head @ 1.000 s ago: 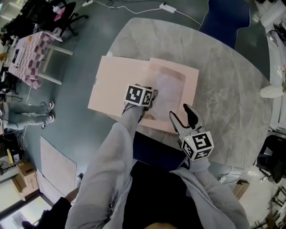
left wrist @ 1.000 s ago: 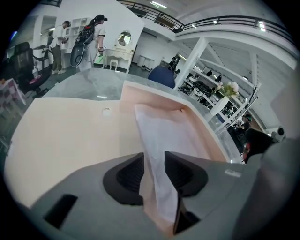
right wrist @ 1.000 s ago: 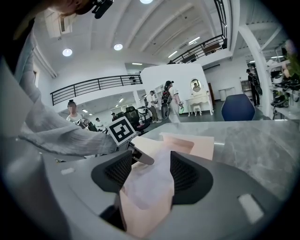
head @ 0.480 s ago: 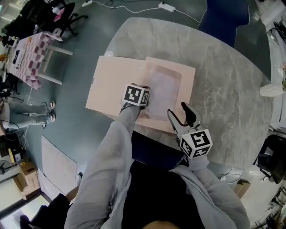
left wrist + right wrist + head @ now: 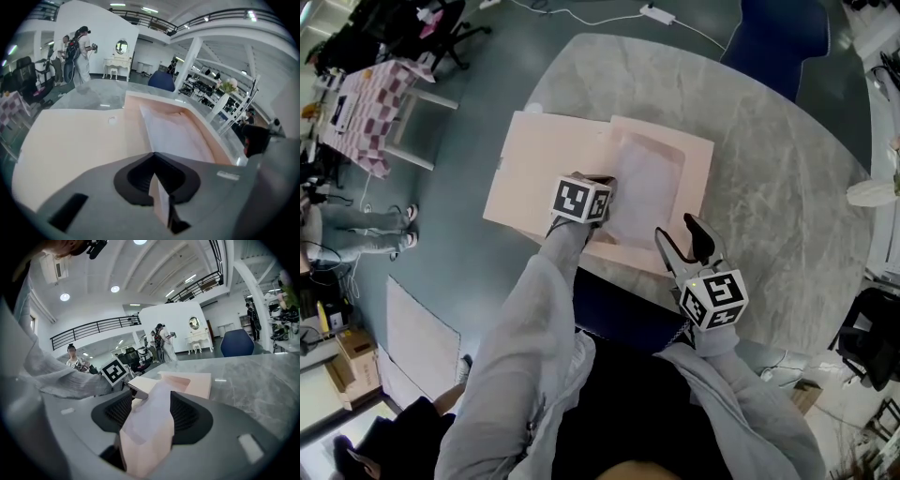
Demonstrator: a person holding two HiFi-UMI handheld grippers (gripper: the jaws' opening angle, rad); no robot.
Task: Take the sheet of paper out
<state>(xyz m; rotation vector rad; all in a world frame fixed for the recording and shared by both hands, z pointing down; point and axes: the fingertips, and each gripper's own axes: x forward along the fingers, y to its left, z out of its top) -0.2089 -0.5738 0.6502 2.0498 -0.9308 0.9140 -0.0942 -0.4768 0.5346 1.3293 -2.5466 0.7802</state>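
Pinches a thin pale-pink edge of the open folder in the left gripper, with both pads pressed flat together on it and no gap showing. Cannot tell whether the sheet of paper is caught in that pinch too. Holds the right gripper open, with jaws well apart and the folder's near edge, pink under a whitish translucent layer, lying between them.

Reaches forward over the near table rim in grey sleeves: far out on the left, to about the middle of the folder; bent and short on the right, only to the folder's near edge.

Flat in the folder's right half, in a shallow pocket just right of the left gripper: the paper, pale and whitish. Under the folder, a grey marble table, with the folder's left part reaching past its rim over the teal floor.

Beyond the table, a blue chair. Off to the left, a small checked table. Further back, people standing beside a white dressing table with an oval mirror.
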